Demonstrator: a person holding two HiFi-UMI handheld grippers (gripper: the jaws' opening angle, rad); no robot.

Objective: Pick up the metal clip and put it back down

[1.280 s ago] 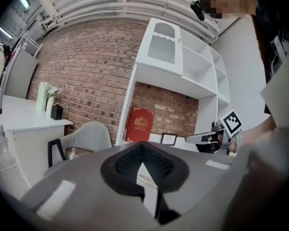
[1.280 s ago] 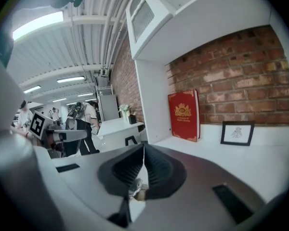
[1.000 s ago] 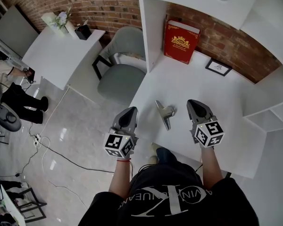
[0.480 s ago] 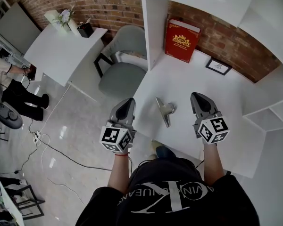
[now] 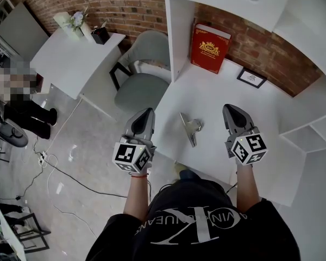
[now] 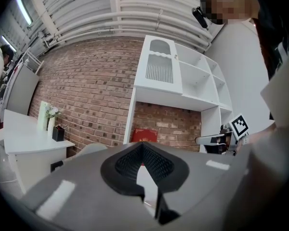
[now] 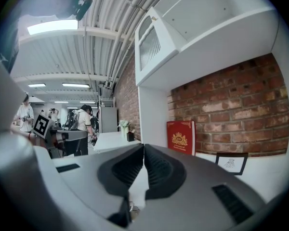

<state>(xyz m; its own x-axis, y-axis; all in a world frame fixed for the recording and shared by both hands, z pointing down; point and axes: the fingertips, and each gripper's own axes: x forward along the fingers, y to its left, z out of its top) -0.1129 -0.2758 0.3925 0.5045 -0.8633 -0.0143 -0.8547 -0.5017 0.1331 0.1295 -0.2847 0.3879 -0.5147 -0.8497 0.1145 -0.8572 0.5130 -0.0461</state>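
Observation:
The metal clip lies flat on the white desk, silver, with its handles pointing toward the near edge. My left gripper hovers at the desk's left edge, to the clip's left, its jaws shut on nothing. To the right of the clip, at about the same distance, my right gripper hangs over the desk, also shut and empty. In the left gripper view the ribbed pads meet at the tips of the left gripper. The right gripper shows its pads pressed together.
A red book leans against the brick wall at the desk's back, with a small framed picture to its right. White shelves border the desk on the right. A grey chair and a white side table stand to the left.
Both grippers have drifted a little apart, the left one leftward and the right one rightward. The clip has stayed where it lay.

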